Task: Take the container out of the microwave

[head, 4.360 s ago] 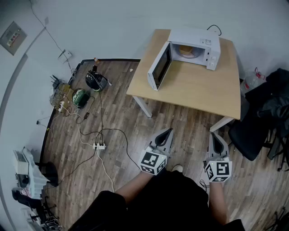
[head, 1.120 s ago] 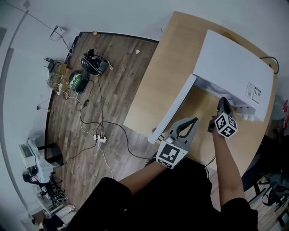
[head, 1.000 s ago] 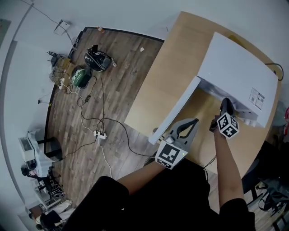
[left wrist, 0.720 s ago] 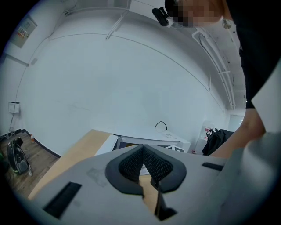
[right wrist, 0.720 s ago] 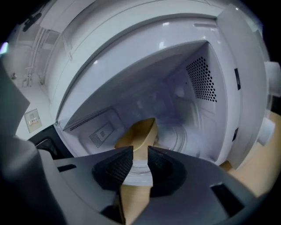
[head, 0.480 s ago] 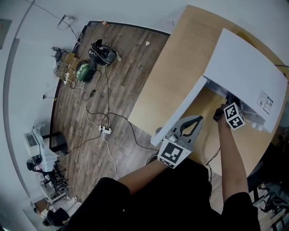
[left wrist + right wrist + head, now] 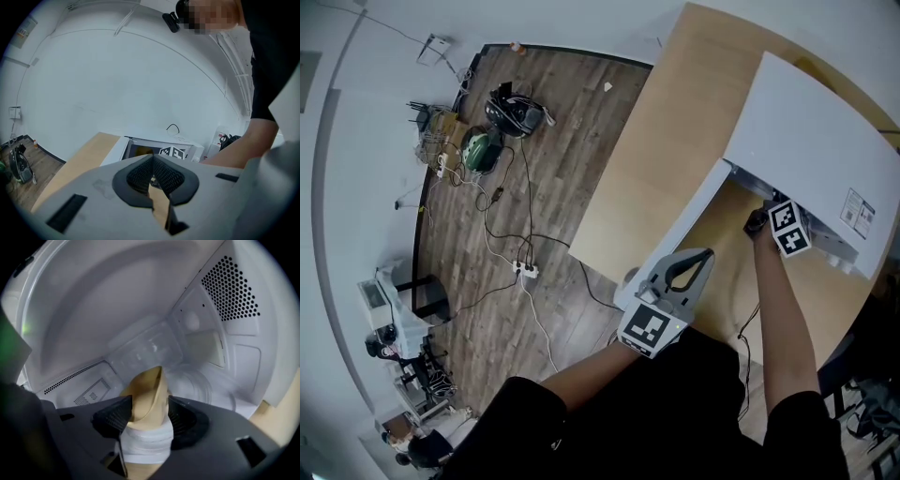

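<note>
A white microwave (image 7: 806, 122) stands on the wooden table (image 7: 675, 122) with its door (image 7: 675, 239) swung open to the left. My right gripper (image 7: 147, 406) reaches into the cavity. Its jaws are opening, one on each side of a tan container with a white base (image 7: 145, 390); the pads are not clearly pressing on it. The container sits on the glass turntable (image 7: 206, 385). In the head view only the right gripper's marker cube (image 7: 789, 228) shows at the microwave's mouth. My left gripper (image 7: 152, 164) is shut and empty, hovering before the door's edge.
Left of the table, wood floor carries cables, a power strip (image 7: 525, 272), a dark helmet-like thing (image 7: 514, 108) and a green one (image 7: 480, 145). A thin cable (image 7: 748, 323) lies by the table's near edge. The perforated side wall (image 7: 232, 291) is close on the right.
My right gripper has pushed further into the microwave's mouth, its cube now under the top edge. The left gripper has stayed near the door's corner.
</note>
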Demonstrator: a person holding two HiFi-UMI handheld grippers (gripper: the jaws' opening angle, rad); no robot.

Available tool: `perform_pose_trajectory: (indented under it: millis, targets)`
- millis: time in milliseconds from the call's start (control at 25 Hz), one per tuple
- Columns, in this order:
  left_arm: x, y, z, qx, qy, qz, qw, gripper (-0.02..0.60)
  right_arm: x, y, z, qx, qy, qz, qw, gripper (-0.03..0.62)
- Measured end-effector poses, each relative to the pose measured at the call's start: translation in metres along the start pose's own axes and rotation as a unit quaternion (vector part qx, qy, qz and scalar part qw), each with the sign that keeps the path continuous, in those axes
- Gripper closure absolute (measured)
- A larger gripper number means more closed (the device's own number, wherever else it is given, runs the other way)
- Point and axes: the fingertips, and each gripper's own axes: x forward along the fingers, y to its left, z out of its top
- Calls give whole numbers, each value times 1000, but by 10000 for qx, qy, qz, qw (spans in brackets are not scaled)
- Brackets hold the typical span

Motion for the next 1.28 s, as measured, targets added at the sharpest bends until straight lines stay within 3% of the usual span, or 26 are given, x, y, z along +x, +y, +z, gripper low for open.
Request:
perform_pose_trajectory:
  millis: [400, 760, 920, 1280]
  targets:
    - [-4, -3, -9, 25, 150, -8, 9999, 572, 9, 2, 0, -150, -55, 20, 9999, 319]
    - [-3, -5, -8, 31, 126, 7, 9999, 571, 10, -2, -4, -292, -97, 90, 9995, 401]
    - [-4, -6, -9, 20, 156, 32, 9999, 571, 9, -8, -9, -78, -128, 115, 9998, 503]
    - [-10, -11, -15, 132, 154, -3, 9998, 571, 4, -9, -13, 35, -37, 172, 9998, 505]
